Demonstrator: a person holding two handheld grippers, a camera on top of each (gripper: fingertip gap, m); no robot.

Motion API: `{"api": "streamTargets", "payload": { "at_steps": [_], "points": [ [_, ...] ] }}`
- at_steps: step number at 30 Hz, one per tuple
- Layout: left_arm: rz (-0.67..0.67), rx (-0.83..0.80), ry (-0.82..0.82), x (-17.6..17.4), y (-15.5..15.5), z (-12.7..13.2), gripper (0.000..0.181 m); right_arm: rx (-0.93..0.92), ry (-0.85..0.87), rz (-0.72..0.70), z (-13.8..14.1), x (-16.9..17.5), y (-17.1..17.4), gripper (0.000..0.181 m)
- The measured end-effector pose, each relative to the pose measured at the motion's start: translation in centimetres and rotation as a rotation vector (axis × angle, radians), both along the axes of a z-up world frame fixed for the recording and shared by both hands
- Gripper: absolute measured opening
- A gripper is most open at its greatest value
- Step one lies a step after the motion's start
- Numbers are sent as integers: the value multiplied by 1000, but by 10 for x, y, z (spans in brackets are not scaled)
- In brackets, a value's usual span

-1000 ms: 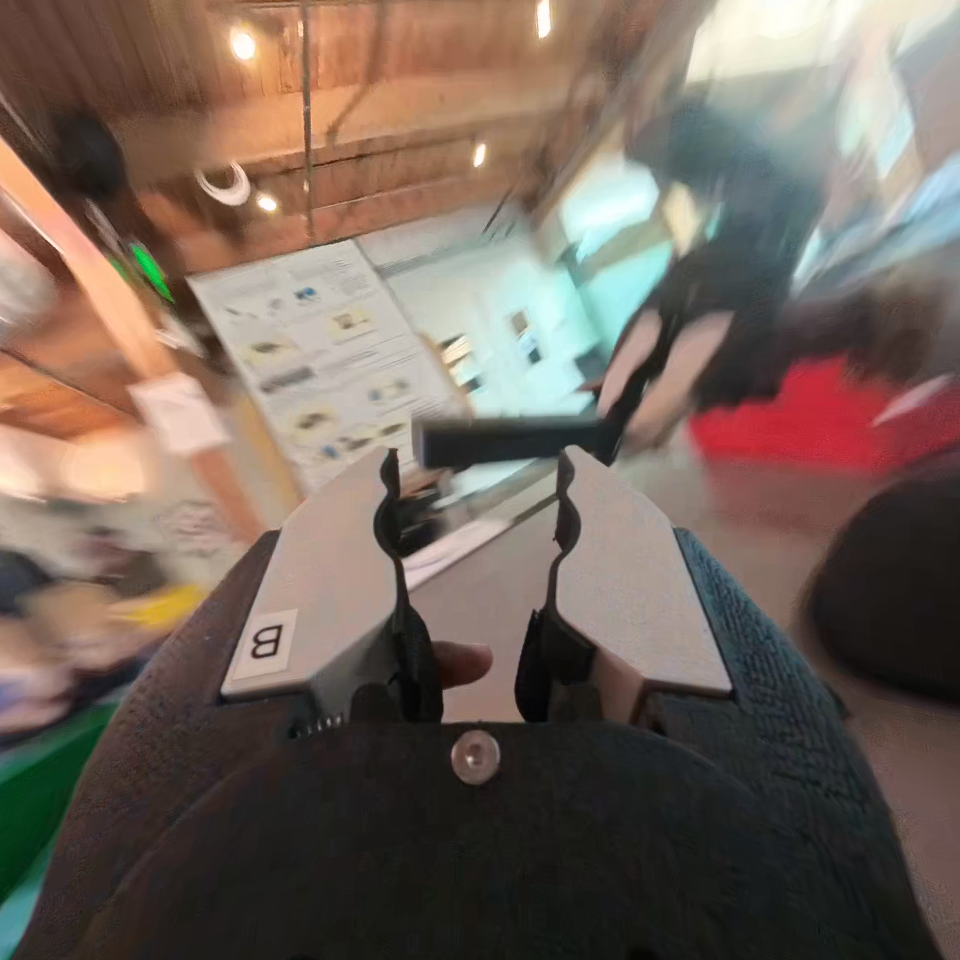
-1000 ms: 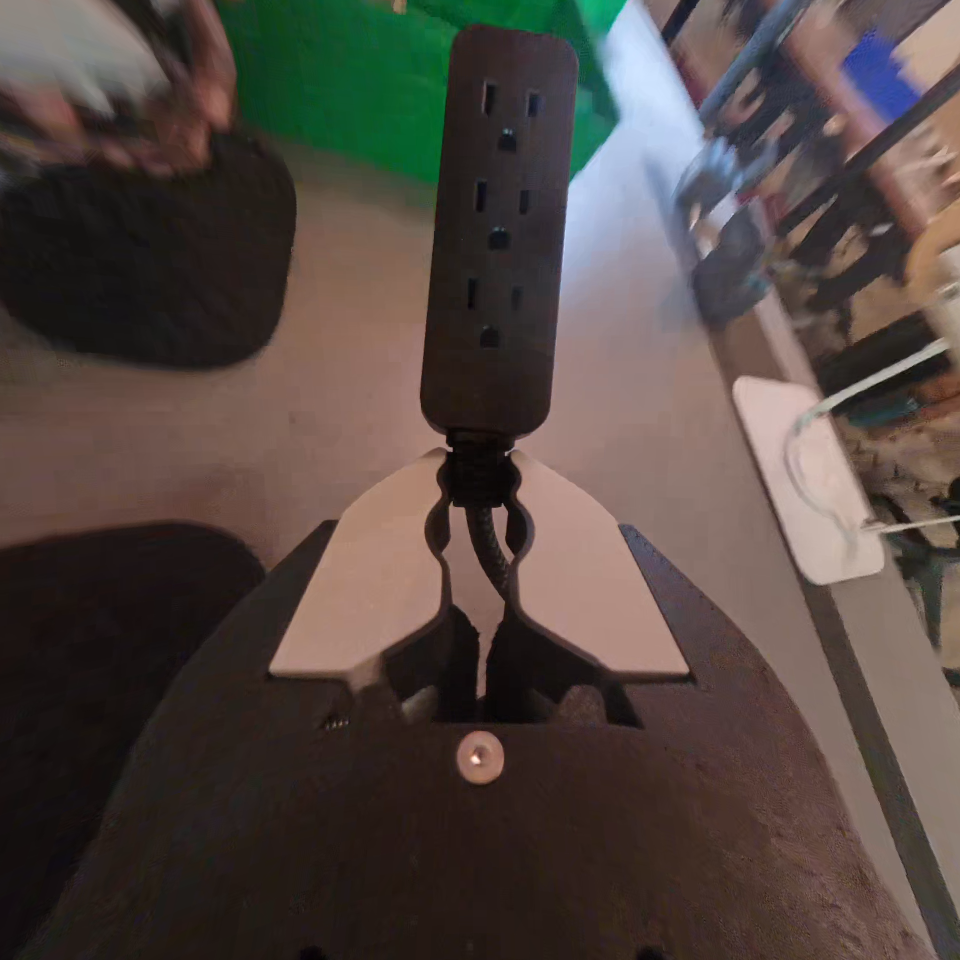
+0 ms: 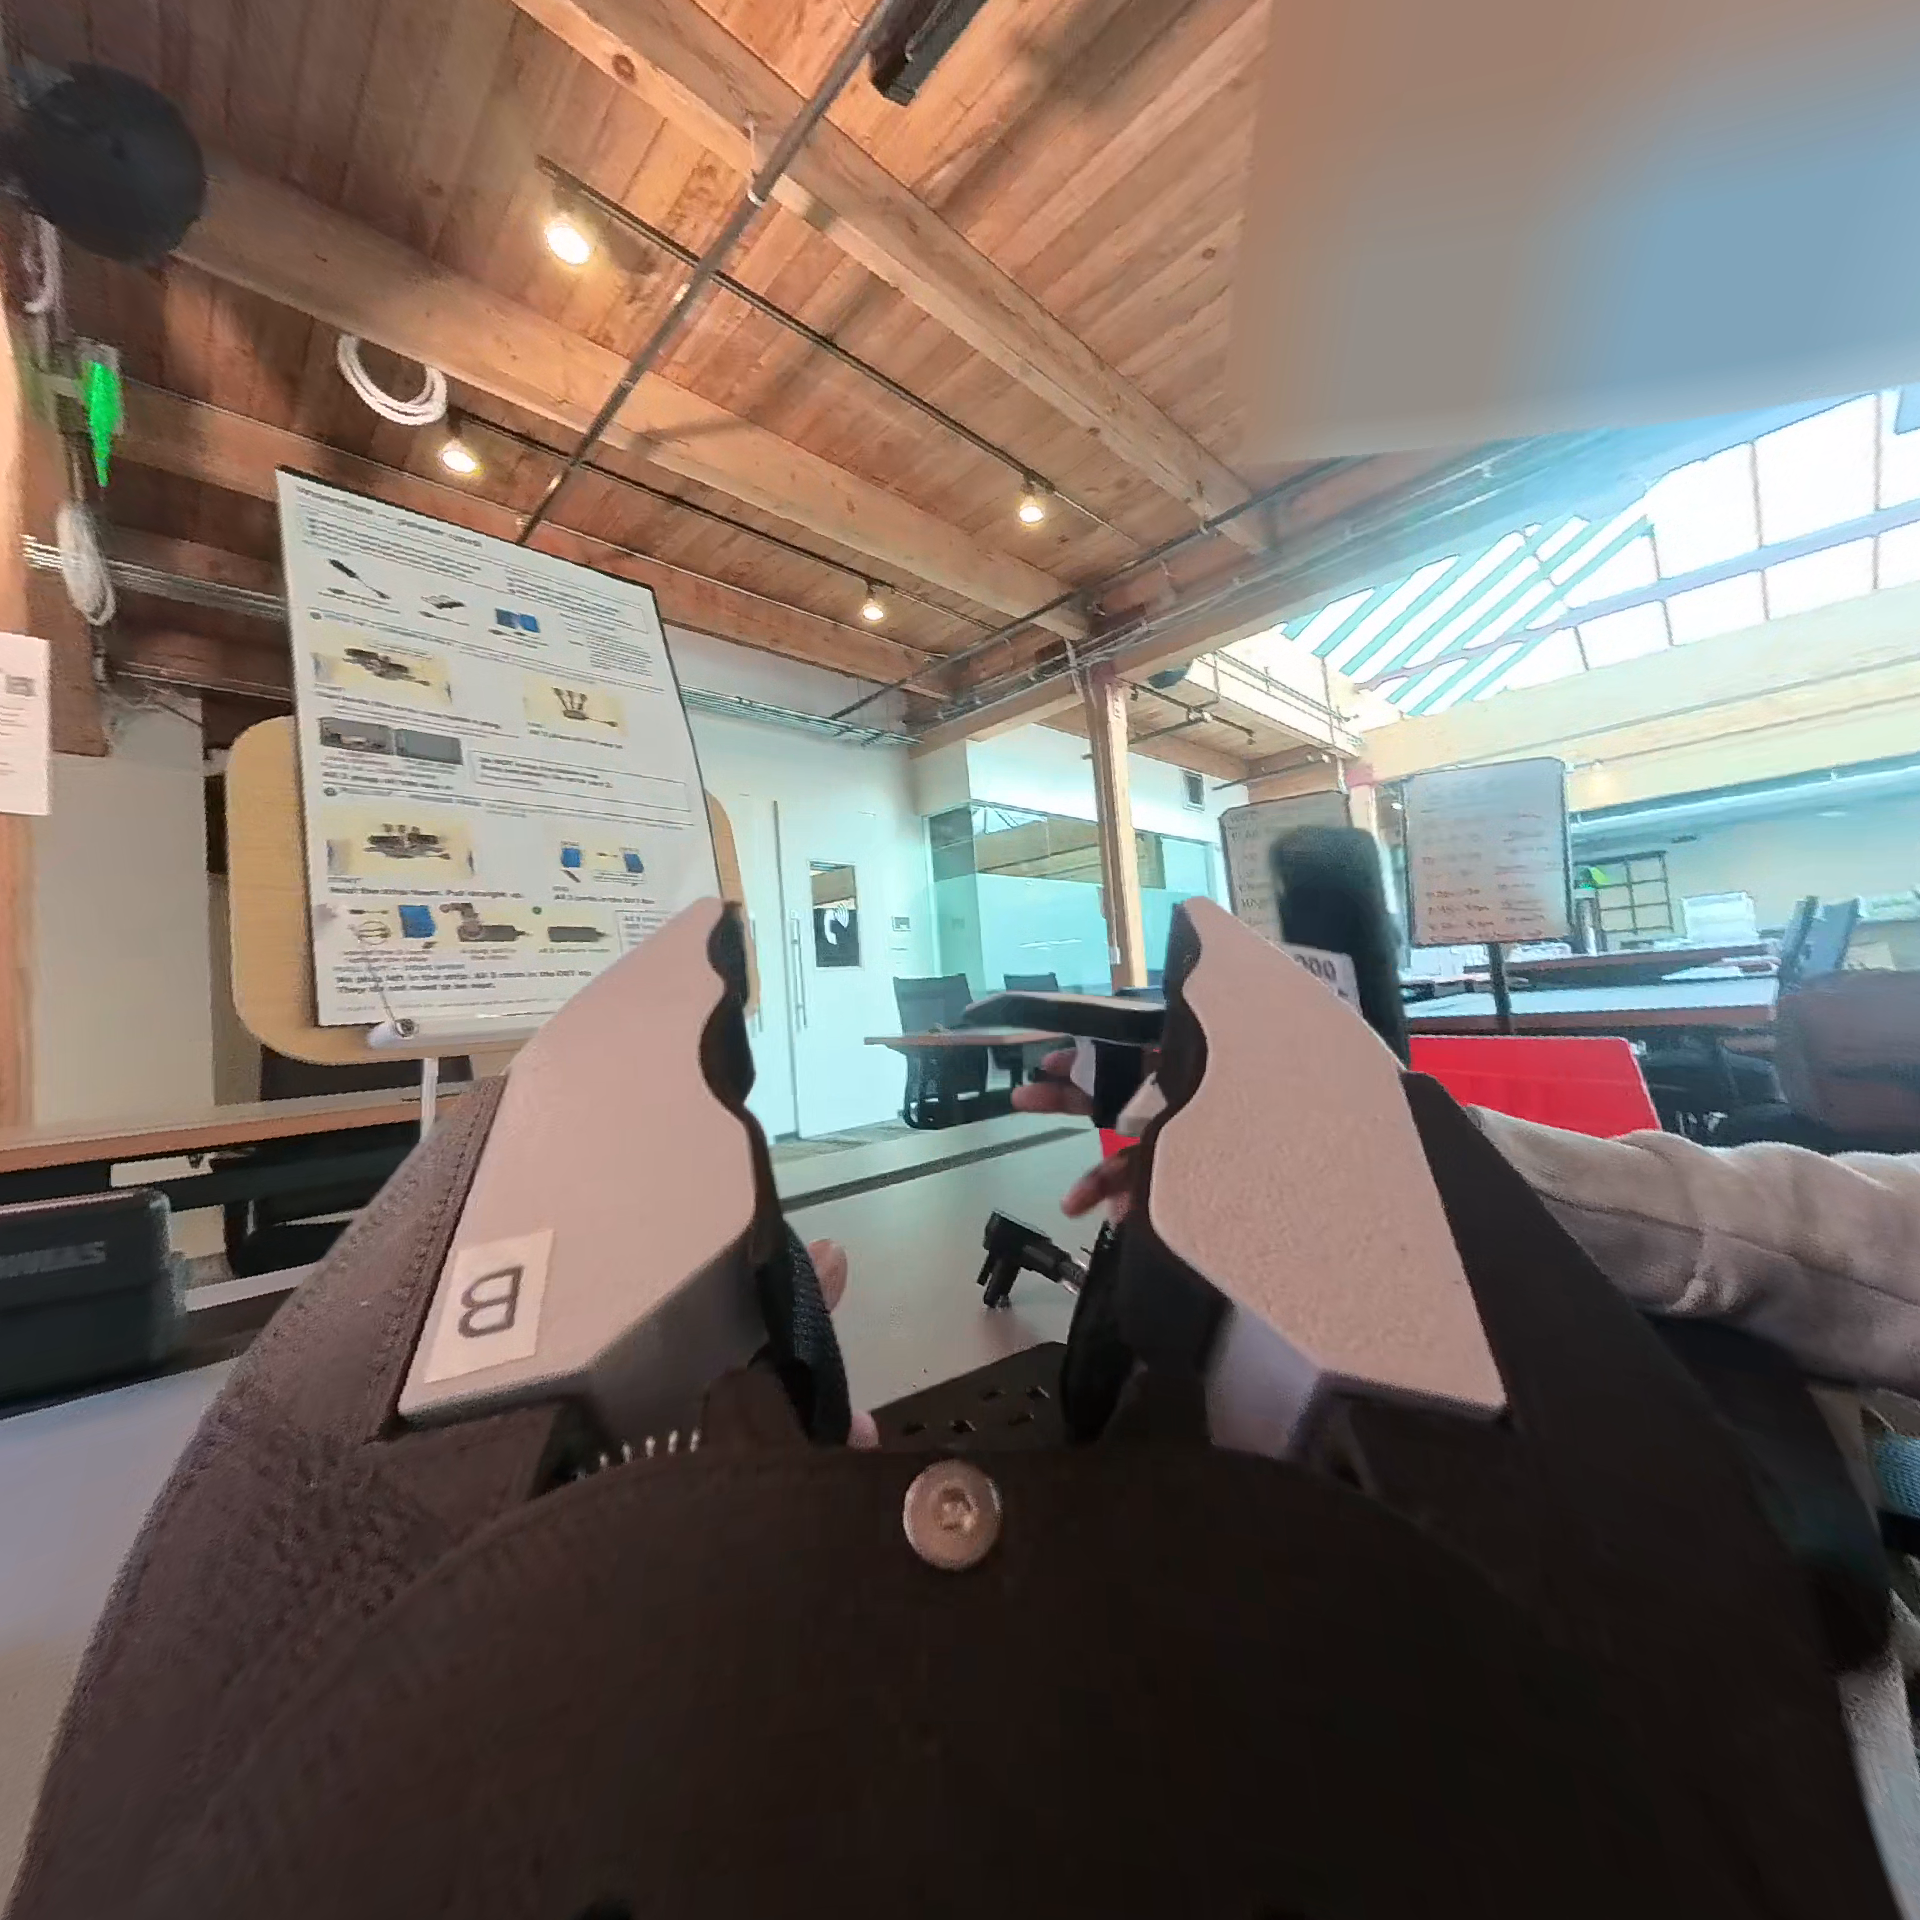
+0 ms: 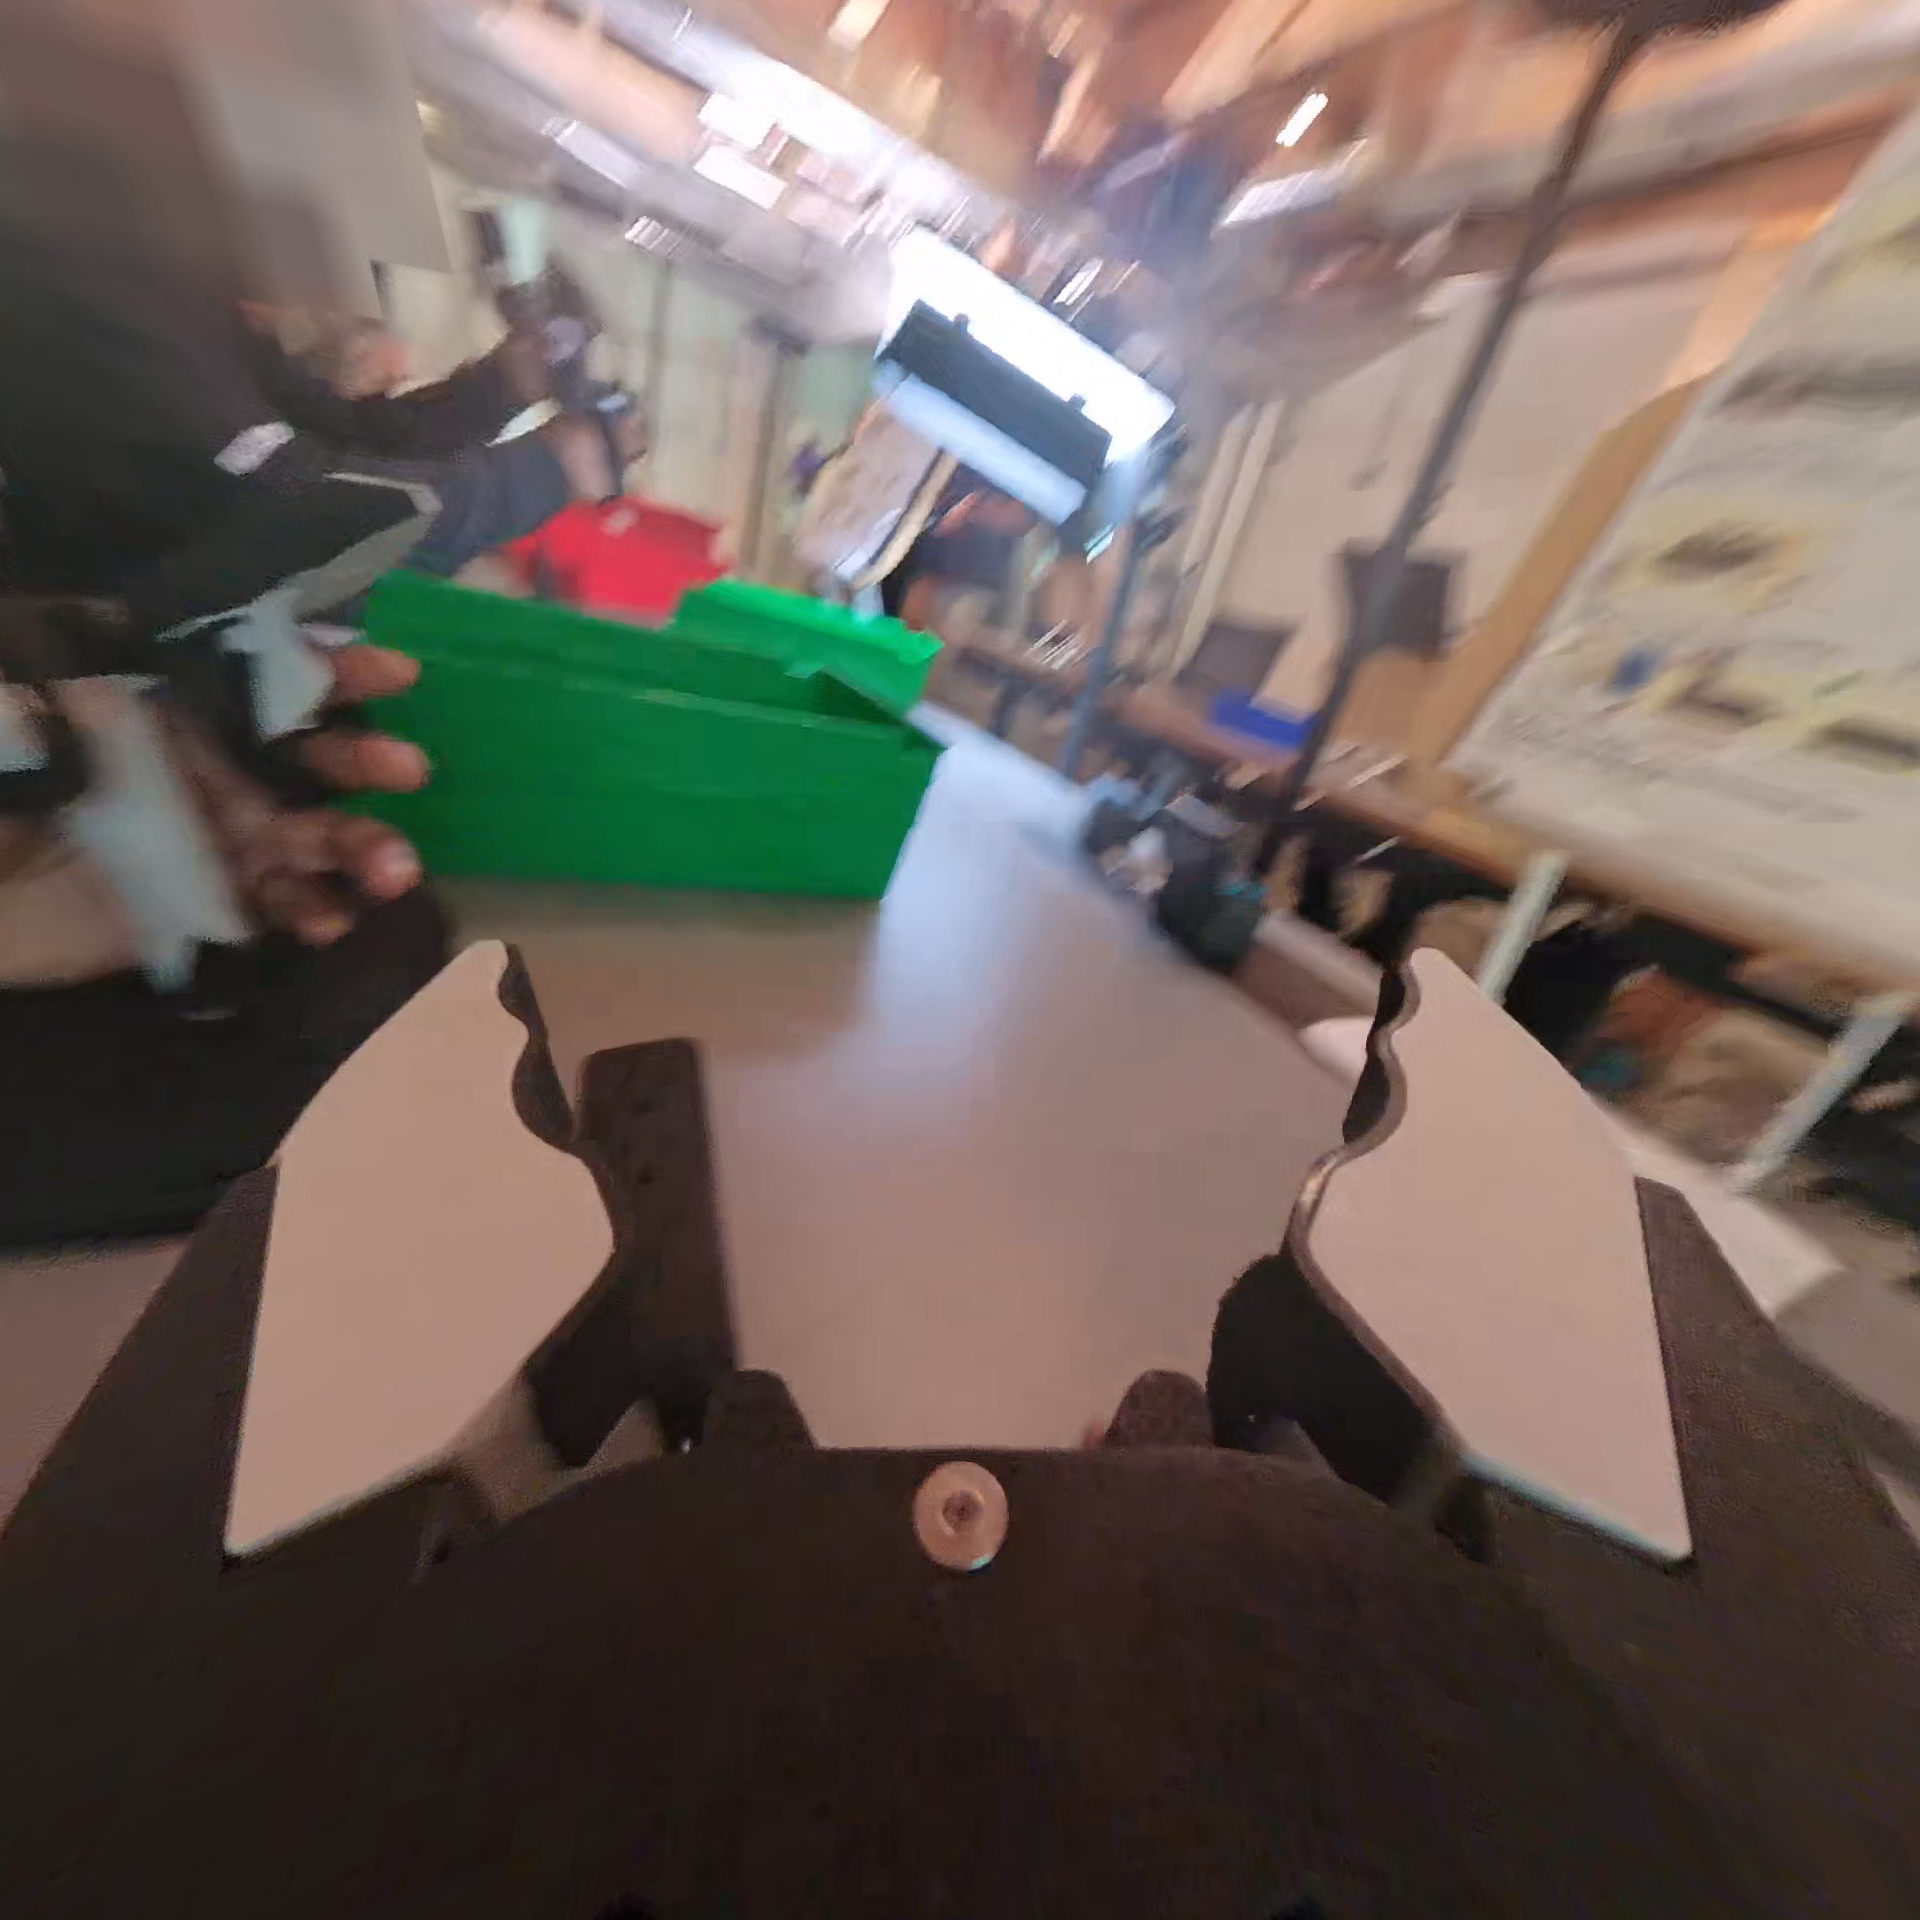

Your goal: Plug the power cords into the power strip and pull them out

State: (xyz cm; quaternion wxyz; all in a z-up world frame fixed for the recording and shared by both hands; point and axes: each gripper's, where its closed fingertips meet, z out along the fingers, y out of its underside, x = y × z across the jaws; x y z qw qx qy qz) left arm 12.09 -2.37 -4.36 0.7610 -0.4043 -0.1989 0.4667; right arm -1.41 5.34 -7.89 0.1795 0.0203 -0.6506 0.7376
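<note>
Power strip [image 4: 649, 1174]: rigid, light; take it by its stiff neck. Your left gripper [image 3: 951, 1023] and right gripper [image 4: 951, 1049] both spread, empty.

Left gripper [image 3: 956, 997] tilted upward, jaws parted with a moderate gap, nothing between the fingers. A fingertip [image 3: 828, 1262] of the holding hand shows low in the gap. Right gripper [image 4: 956, 1039] jaws spread wide, nothing clamped; its view is motion-blurred. Left wrist view also shows the right forearm in a light sleeve [image 3: 1704, 1236], its hand [image 3: 1070, 1081] mostly hidden behind the finger.
</note>
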Motion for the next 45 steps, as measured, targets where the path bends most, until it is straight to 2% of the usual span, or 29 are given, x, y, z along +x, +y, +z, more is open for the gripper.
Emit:
{"api": "streamTargets", "payload": {
  "at_steps": [1, 4, 10, 13, 18, 23, 26, 28, 30, 32, 35, 39, 41, 45],
  "points": [
    [0, 7, 6, 1, -1, 1, 77, -26, 61, -57, 2, -7, 4, 144],
    [-28, 25, -3, 1, -1, 1, 77, 51, 179, -225, -7, -28, 13, 138],
    [-56, 52, -18, 1, -3, 0, 73, 220, 258, -395, -24, -53, 22, 133],
    [-41, 68, -31, -1, -6, -1, 72, 260, 247, -416, -31, -58, 23, 133],
    [-9, -5, -43, -4, 3, -4, 71, 252, 232, -432, -30, -61, 25, 132],
    [99, -115, -30, 4, 8, -7, 71, 256, 228, -430, -31, -61, 26, 132],
    [207, -123, -70, 19, -11, -6, 71, 265, 232, -421, -32, -59, 24, 132],
    [321, -112, -112, 26, -42, 1, 69, 279, 241, -410, -34, -57, 22, 132],
    [465, -76, -202, 32, -86, 11, 68, 295, 248, -403, -37, -55, 20, 132],
    [536, -88, -374, 38, -121, 5, 68, 307, 258, -407, -38, -55, 20, 132],
    [532, -230, -702, 51, -151, -30, 68, 303, 260, -399, -37, -53, 19, 132],
    [690, -455, -1051, 76, -200, -63, 68, 315, 257, -395, -40, -53, 18, 132],
    [696, -552, -1129, 80, -212, -65, 68, 313, 244, -396, -41, -54, 19, 132],
    [582, -686, -1246, 75, -224, -68, 68, 298, 211, -400, -41, -58, 21, 132]
  ]
}}
